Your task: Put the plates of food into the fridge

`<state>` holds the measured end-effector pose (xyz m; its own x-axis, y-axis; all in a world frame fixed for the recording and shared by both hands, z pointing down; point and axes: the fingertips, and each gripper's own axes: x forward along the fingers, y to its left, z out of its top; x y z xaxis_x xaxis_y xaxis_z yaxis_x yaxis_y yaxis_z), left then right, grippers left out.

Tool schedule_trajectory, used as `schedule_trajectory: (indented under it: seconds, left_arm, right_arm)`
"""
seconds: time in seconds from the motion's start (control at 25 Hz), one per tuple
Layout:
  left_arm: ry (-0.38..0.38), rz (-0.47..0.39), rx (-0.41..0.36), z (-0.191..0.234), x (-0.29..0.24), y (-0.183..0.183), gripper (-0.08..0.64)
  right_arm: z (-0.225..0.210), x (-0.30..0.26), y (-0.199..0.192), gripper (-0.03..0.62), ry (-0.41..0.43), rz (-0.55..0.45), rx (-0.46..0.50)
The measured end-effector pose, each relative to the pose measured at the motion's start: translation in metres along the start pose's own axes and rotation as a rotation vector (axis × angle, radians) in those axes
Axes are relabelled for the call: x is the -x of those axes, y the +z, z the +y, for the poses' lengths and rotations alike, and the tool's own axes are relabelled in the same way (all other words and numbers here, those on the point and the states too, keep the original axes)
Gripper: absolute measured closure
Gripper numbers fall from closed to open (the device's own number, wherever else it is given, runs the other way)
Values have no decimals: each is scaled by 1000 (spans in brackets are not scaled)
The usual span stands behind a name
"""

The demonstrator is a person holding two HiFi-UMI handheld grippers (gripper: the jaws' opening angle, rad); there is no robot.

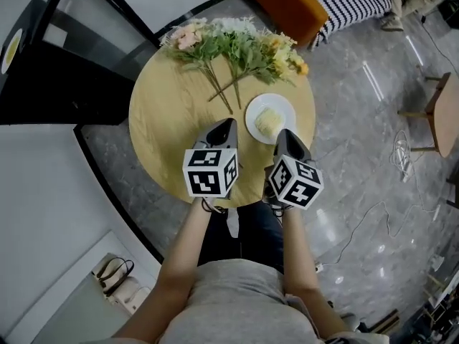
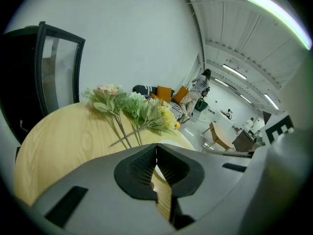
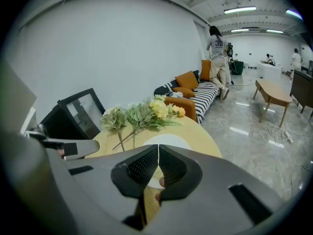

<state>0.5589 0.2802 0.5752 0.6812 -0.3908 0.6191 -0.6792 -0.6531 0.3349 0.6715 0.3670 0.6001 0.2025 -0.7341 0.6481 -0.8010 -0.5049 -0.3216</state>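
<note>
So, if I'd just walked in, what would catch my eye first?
Probably the round wooden table, with a spray of flowers along its far edge and a white plate of pale food just nearer. Then the left gripper and right gripper, both shut and empty, poised over the table's near side.

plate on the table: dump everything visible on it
The plate is round and white, and looks ceramic. A pale yellow food mound sits at its centre. It lies flat on the round wooden table, toward the right side and beside the flower stems. The right gripper, fingers shut, is at its near rim. I cannot tell whether it touches.
</note>
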Motion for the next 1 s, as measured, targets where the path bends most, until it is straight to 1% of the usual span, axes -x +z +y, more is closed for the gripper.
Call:
schedule_trajectory:
  seconds: [0.08, 0.2, 0.28, 0.36, 0.52, 0.6, 0.76, 0.84, 1.0]
  left_arm:
    - [0, 64, 24, 0, -12, -13, 551]
    - [2, 140, 100, 3, -28, -30, 551]
    - [3, 177, 158, 4, -38, -39, 551]
    - [11, 213, 190, 6, -45, -48, 551]
    - [38, 261, 218, 9, -55, -57, 551]
    - [27, 286, 232, 7, -59, -61, 549]
    - [2, 311, 286, 3, -66, -68, 548]
    - [-14, 322, 306, 0, -68, -71, 539]
    - [-51, 346, 348, -4, -73, -75, 494]
  right_arm:
    - [-16, -8, -8, 577, -3, 50, -47]
    - [-36, -20, -15, 576, -2, 110, -107]
    - [-47, -28, -16, 575, 4, 137, -112]
    - [-54, -34, -17, 575, 16, 168, -105]
    - [-64, -43, -23, 575, 52, 236, -131]
    - [-70, -46, -27, 574, 63, 271, -152]
    - [-76, -50, -32, 571, 85, 330, -166]
    - [-76, -51, -36, 516, 106, 353, -176]
    - [-75, -54, -41, 503, 144, 388, -228]
